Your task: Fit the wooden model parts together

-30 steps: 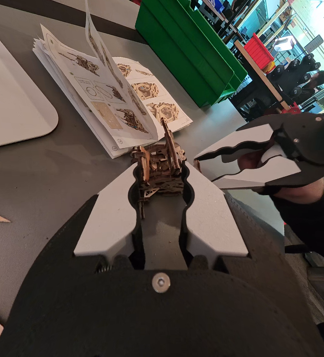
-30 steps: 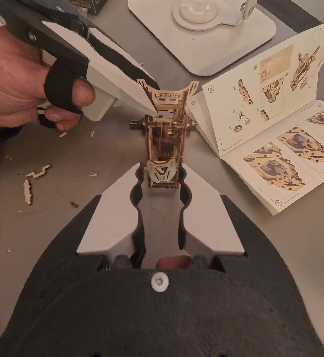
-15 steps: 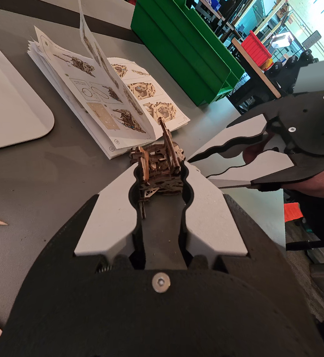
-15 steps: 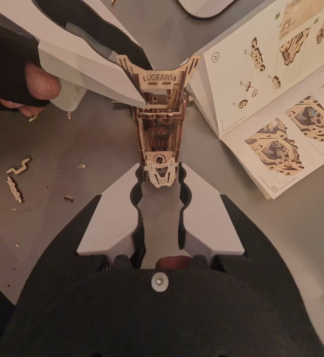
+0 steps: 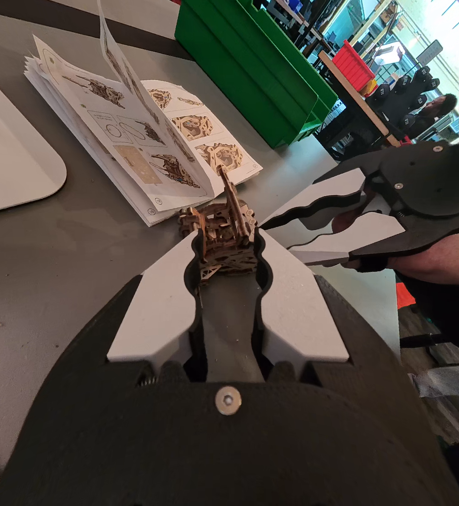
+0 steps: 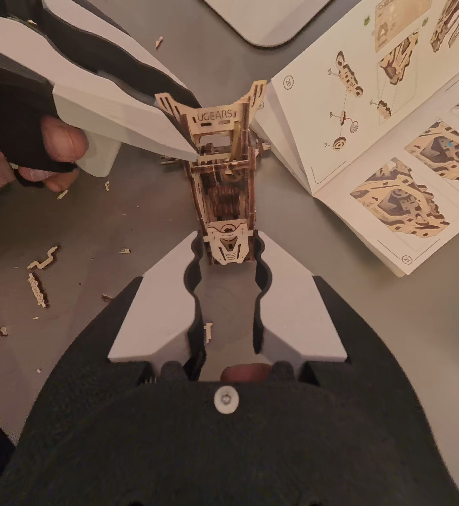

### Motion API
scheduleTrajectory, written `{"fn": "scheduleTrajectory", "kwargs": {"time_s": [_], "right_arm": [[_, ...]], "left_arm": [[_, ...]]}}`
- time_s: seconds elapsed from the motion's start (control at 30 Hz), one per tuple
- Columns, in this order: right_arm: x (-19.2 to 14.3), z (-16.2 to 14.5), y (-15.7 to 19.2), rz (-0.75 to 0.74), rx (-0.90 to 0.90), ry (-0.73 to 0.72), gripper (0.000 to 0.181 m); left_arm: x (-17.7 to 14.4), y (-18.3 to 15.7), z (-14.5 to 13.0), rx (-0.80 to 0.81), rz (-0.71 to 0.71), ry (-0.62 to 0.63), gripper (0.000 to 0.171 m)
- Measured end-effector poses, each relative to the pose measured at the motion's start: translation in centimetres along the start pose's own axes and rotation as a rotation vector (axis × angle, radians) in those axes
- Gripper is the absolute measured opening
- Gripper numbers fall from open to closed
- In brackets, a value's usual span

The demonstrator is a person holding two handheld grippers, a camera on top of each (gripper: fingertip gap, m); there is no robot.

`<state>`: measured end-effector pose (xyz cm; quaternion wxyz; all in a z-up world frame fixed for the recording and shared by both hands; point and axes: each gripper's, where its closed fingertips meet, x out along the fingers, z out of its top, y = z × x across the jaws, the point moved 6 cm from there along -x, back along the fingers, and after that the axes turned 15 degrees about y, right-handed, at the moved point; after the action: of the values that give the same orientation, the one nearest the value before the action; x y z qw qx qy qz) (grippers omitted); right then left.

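The wooden model (image 5: 228, 246), a small laser-cut vehicle of pale and dark plywood, sits between both grippers just above the grey table. My left gripper (image 5: 227, 235) is shut on its rear part, behind the upright wing plate. In the right wrist view the left gripper (image 6: 192, 128) comes in from the upper left, one finger on each side of that rear part. My right gripper (image 6: 227, 238) is shut on the nose of the model (image 6: 222, 191). In the left wrist view the right gripper (image 5: 276, 236) reaches in from the right.
An open instruction booklet (image 5: 140, 142) lies just behind the model, also seen in the right wrist view (image 6: 373, 137). Green bins (image 5: 250, 68) stand at the back. A white pad (image 5: 12, 164) lies left. Wood scraps (image 6: 38, 287) litter the table. A hand (image 6: 17, 153) holds the left gripper. My hands' fingertips stand some 6 centimetres from each other.
The model has stayed fixed in both grippers. The right gripper has tipped to look more steeply down, and the booklet has slid up and right in its view.
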<state>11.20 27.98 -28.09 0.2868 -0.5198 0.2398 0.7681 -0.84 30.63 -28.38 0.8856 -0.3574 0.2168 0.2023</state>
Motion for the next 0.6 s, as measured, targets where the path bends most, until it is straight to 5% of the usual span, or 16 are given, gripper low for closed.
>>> {"fn": "scheduleTrajectory", "kwargs": {"time_s": [0.27, 0.6], "right_arm": [[-1.0, -0.8, -0.2, 0.024, -0.028, -0.069, 0.043], [-0.3, -1.2, -0.6, 0.026, -0.063, -0.066, 0.02]], "left_arm": [[-0.1, 0.0, 0.0, -0.002, -0.009, -0.002, 0.033], [0.0, 0.0, 0.0, 0.0, -0.007, 0.005, 0.033]]}}
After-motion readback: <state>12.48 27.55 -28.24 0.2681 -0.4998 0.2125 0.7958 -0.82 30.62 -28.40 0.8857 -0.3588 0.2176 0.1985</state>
